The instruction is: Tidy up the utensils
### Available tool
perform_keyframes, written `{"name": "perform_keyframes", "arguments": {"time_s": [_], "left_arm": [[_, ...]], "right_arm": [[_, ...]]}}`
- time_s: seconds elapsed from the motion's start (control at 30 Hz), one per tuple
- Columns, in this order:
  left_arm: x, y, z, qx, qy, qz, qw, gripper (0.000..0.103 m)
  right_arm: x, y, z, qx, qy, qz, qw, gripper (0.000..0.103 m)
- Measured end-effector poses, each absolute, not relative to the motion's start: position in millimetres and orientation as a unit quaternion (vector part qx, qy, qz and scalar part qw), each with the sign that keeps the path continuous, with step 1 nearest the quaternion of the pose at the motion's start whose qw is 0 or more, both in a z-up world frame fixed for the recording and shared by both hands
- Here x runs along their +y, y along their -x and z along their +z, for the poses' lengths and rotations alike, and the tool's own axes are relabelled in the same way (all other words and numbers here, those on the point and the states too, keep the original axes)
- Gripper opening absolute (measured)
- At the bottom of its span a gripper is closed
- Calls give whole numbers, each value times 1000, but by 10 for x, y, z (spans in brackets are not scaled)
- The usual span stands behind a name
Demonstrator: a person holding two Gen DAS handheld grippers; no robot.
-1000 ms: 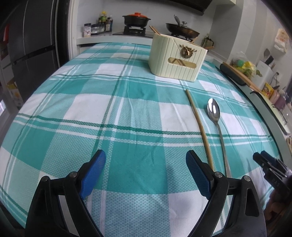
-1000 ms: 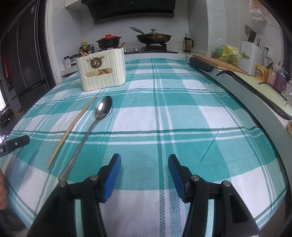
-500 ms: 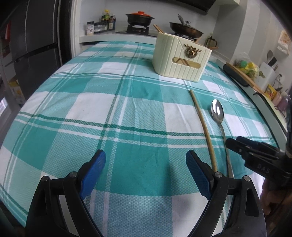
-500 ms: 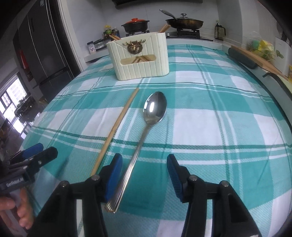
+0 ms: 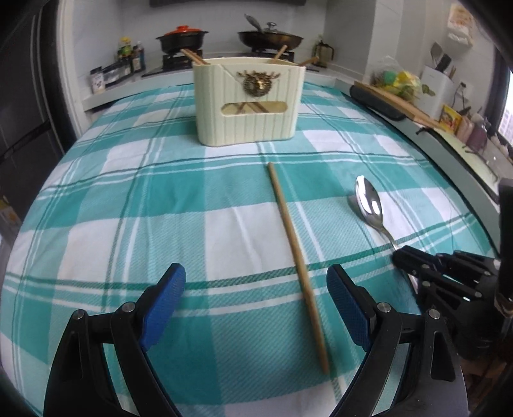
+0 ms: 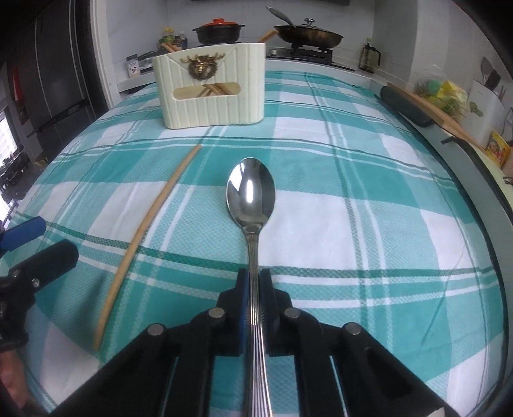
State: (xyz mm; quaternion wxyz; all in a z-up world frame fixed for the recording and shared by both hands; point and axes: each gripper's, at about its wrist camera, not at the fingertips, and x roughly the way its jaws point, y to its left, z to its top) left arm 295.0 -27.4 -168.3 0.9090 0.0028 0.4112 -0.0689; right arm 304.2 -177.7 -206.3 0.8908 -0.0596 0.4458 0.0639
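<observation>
A metal spoon point(image 6: 251, 195) lies on the checked tablecloth, bowl pointing away; my right gripper point(image 6: 254, 282) is shut on its ridged handle. From the left wrist view the same spoon point(image 5: 368, 200) shows at the right, with the right gripper point(image 5: 399, 256) shut on its handle. A single wooden chopstick point(image 5: 296, 250) lies between the blue pads of my open left gripper point(image 5: 256, 298), nearer the right pad, untouched. The chopstick point(image 6: 150, 221) lies left of the spoon. A cream utensil holder point(image 5: 248, 102) with chopsticks inside stands at the far side; the holder point(image 6: 210, 93) is upright.
Teal and white checked cloth point(image 5: 128, 199) covers the table. Behind it a stove carries a red-lidded pot point(image 6: 219, 30) and a wok point(image 6: 307, 35). A counter with a cutting board point(image 5: 397, 102) runs along the right edge. A dark fridge point(image 6: 54, 70) stands at left.
My right gripper moved over the spoon's handle and shut on it. My left gripper shifted right, so the chopstick now lies between its pads.
</observation>
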Motion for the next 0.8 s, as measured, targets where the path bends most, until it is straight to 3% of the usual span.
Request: {"name": "perform_keyframes", "arguments": {"time_s": [0.13,0.17,0.33,0.4,0.8], "left_arm": [[-491,-3170,-1819,435,-41,-57,898,89],[-509,-3201,-1854,441,-44,-54,895,84],[-521,-3188,-1921,445,-31,-56,893,43],[-553,-3166,-1906,442,-36,-57,894,7],[53,-2588,-1926,445,1,6,896,6]], "right_arm": [[-2106,-2899,-2051,440,56,22,896,7],[-2183,-2864,-2050,440,53,16,896,6],[-2411,-2697,-2036,434,54,0,899,6],[-2421,-2660,-2042,428,58,1,902,6],[-2468,-2585,-2048,420,61,-4,906,7]]}}
